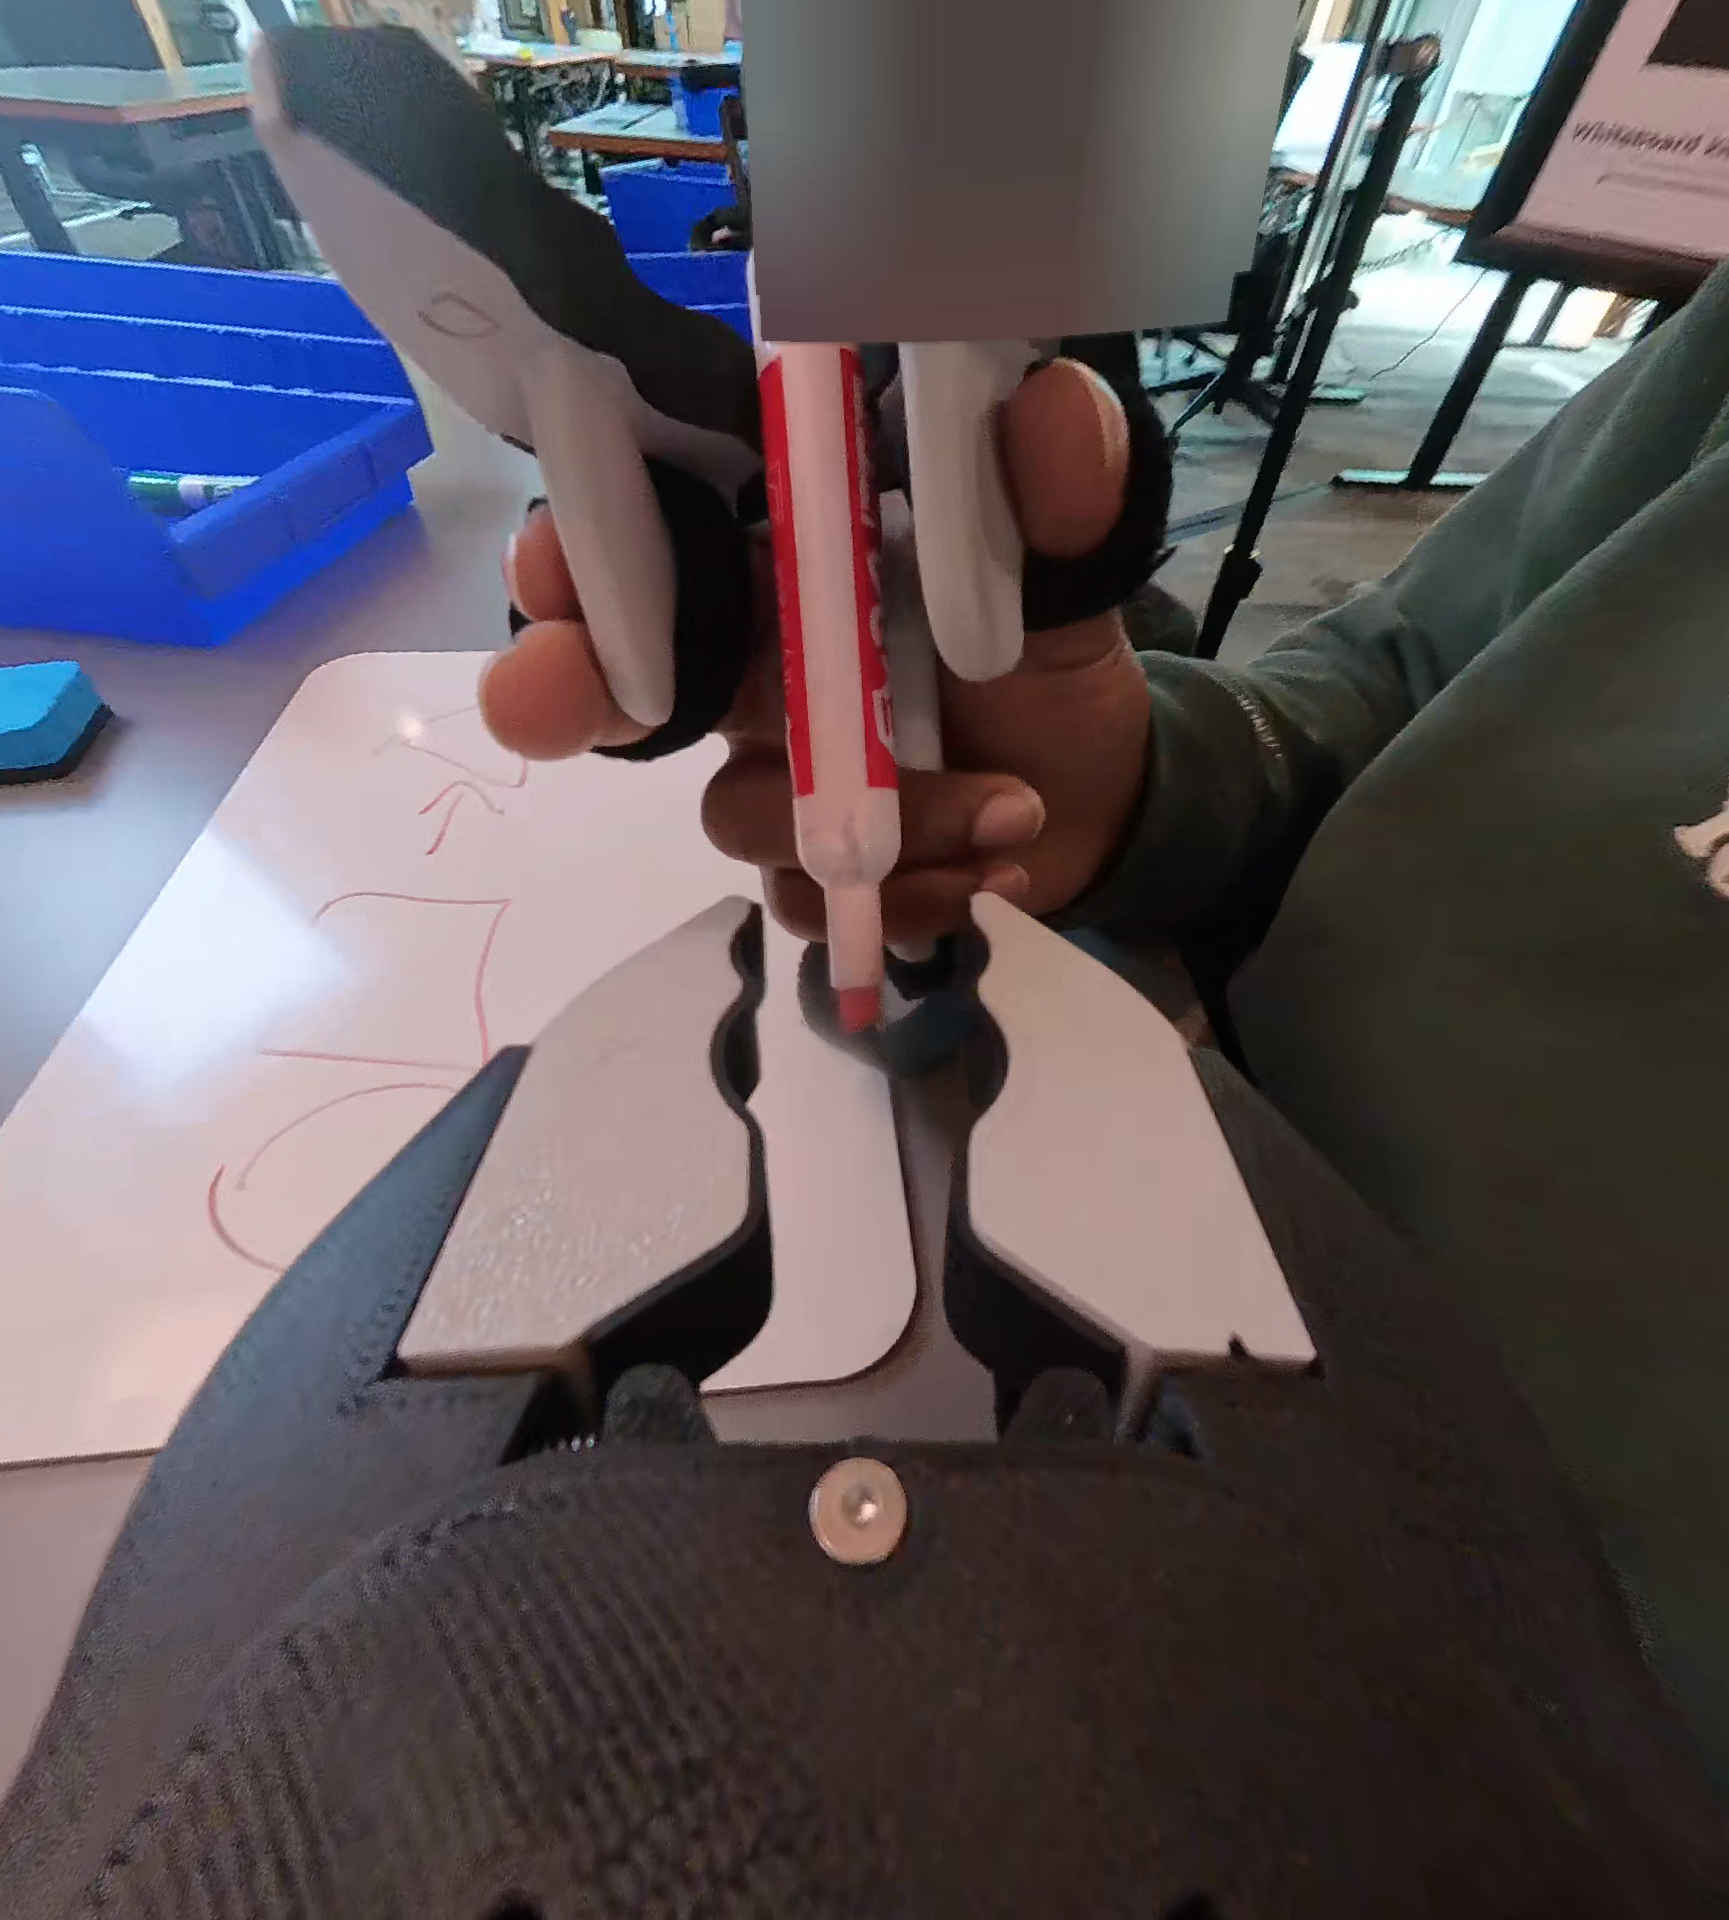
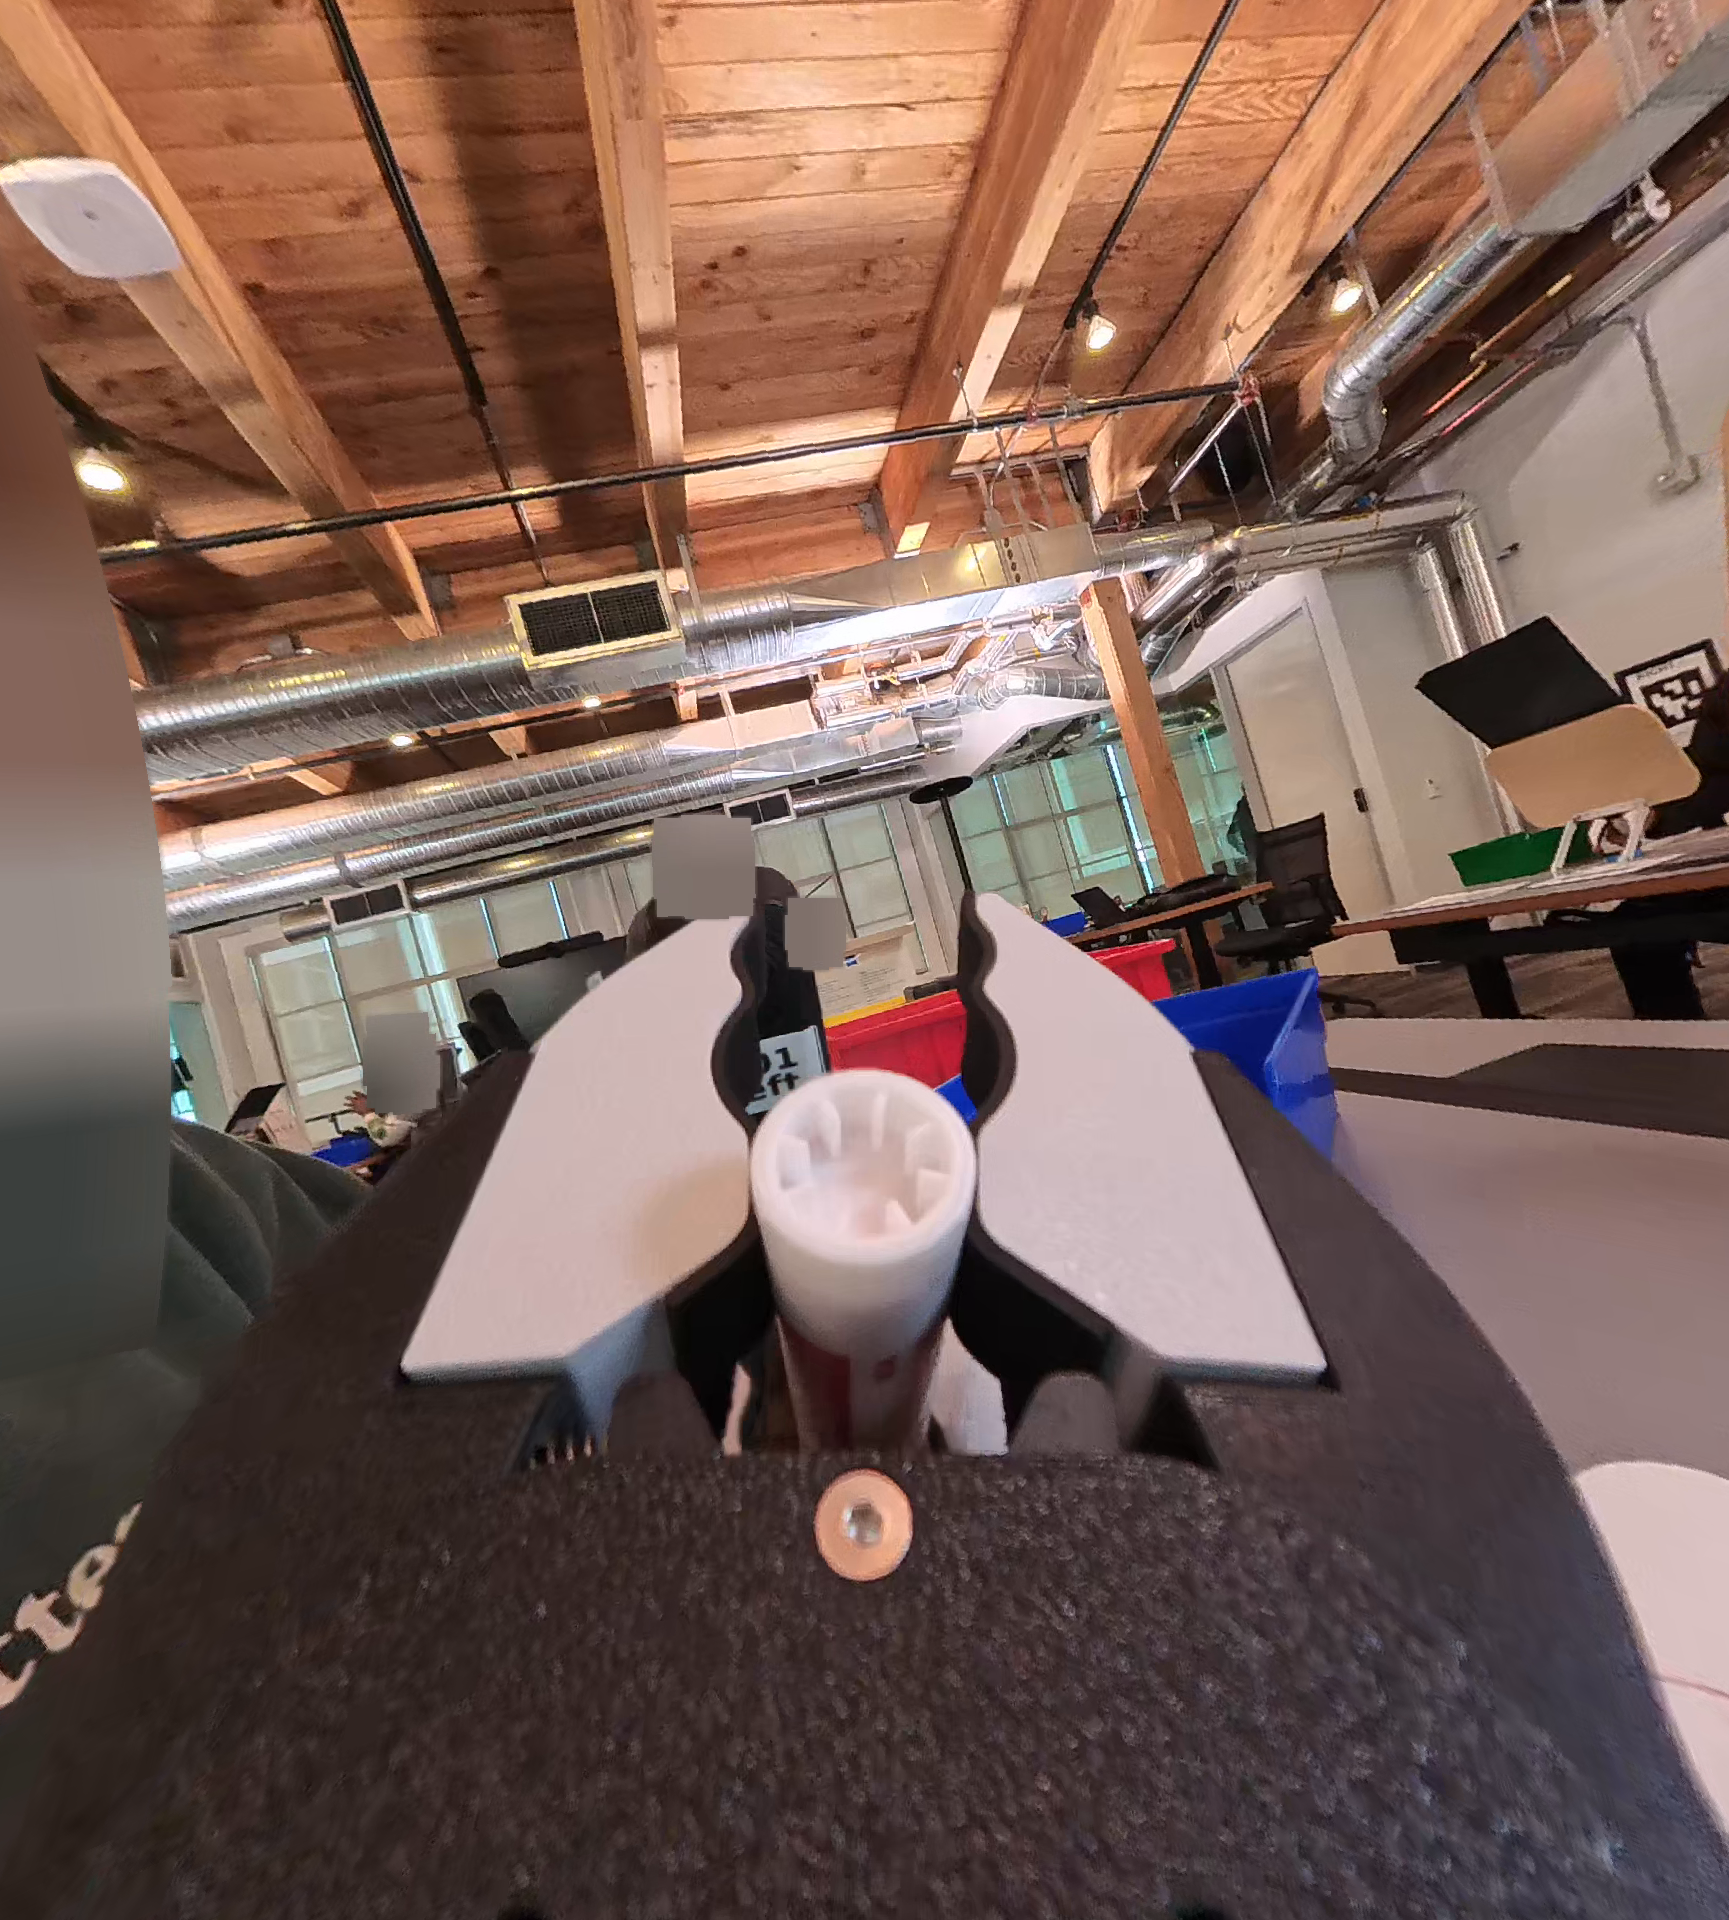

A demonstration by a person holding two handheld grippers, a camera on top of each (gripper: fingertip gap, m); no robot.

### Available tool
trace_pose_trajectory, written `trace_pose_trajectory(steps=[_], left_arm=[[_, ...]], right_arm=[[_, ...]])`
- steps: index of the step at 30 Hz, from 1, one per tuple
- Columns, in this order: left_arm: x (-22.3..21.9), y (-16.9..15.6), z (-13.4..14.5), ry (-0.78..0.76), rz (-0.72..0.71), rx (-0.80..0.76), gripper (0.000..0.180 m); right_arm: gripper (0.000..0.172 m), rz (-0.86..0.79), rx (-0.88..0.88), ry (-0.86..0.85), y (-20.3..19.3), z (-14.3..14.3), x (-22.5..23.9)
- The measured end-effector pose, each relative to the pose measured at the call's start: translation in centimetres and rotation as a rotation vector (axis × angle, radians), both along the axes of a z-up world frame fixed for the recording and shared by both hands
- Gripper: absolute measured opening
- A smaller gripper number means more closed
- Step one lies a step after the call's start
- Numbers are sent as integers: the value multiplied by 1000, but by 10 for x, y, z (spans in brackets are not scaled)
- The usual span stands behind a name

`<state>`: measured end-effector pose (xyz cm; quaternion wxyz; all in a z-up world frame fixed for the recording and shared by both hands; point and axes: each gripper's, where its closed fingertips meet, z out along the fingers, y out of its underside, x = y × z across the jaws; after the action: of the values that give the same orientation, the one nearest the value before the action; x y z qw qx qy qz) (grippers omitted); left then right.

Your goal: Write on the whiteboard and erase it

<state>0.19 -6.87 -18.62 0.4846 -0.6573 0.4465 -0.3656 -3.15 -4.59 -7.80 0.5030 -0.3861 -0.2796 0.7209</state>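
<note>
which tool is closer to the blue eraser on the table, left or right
Left, as far as the views show. The left tool hovers low over the whiteboard, with the blue eraser beyond the board's far edge. The right tool stands higher, holding the red marker.

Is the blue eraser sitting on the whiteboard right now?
No, the blue eraser lies on the grey table, off the whiteboard's far corner.

Whiteboard [image 1: 216, 1039]: white, glossy, thin red lines drawn across it. Marker [image 1: 829, 644]: white barrel, red band, red tip; its rear end is plain white in my right wrist view. Eraser [image 1: 3, 722]: blue top, black base. Bins [image 1: 164, 416]: blue; one red bin [image 2: 901, 1023] beyond my right fingers. My fingers [image 1: 611, 1174]: pale grey plates, black ribbed mounts. Worktop [image 1: 29, 904]: grey. Sleeve [image 1: 1514, 727]: dark green, pale lettering. Ceiling [image 2: 735, 260]: orange-brown wood.
</note>
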Motion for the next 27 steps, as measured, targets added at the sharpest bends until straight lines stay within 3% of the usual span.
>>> trace_pose_trajectory(steps=[2,7,15,21,27], left_arm=[[0,-1,-2,33,-6,34,11],[-24,0,14,39,-2,57,9],[-60,-1,-15,254,-20,101,9],[-53,-8,-34,279,-84,28,9],[-49,-16,-33,252,-131,-5,9]], right_arm=[[36,23,-4,-9,-3,-1,-4],[37,-30,76,-158,-7,-18,-7],[44,32,362,-567,-18,-78,0],[39,66,492,-691,-34,-105,-3],[36,76,553,-739,-41,-116,-8]])
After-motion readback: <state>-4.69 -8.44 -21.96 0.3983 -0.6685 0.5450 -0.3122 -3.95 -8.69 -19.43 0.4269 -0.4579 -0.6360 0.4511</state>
